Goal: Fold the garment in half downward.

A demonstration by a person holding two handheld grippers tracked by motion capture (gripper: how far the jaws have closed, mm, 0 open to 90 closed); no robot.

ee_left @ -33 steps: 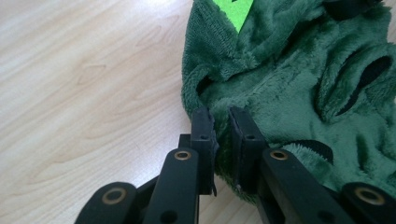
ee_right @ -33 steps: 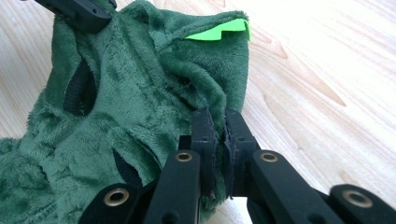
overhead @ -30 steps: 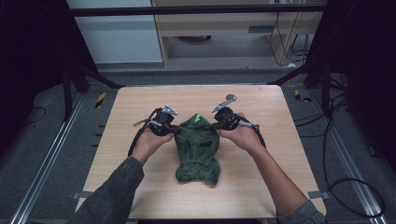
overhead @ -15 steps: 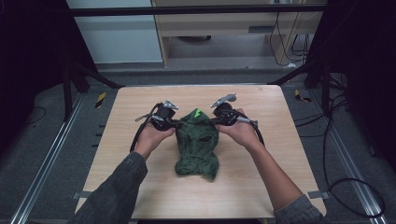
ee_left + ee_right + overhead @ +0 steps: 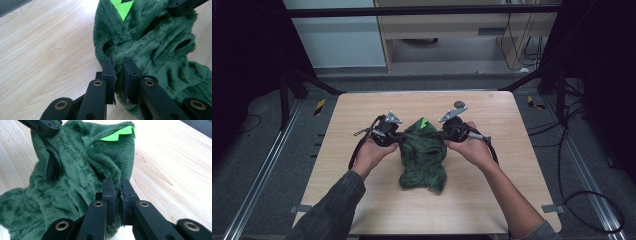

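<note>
A dark green fleece garment (image 5: 422, 155) with a bright green jagged trim (image 5: 424, 122) lies at the middle of the wooden table (image 5: 362, 107). My left gripper (image 5: 400, 138) is shut on the garment's left edge; in the left gripper view its jaws (image 5: 118, 72) pinch the fleece (image 5: 160, 45). At the opposite side my right gripper (image 5: 442, 136) is shut on the right edge, and the right gripper view has its jaws (image 5: 117, 192) clamped on the fleece (image 5: 75, 177) below the green trim (image 5: 117, 135). Both hands hold the top of the garment a little off the table.
A small grey round object (image 5: 458, 104) rests on the table behind the right gripper. Cables trail from both grippers. Dark frame posts (image 5: 557, 70) stand at the table's far corners, and more cables lie on the floor at the right.
Both grippers have carried the garment's top edge slightly away from me and toward each other, so the cloth hangs narrower and more bunched than one second ago.
</note>
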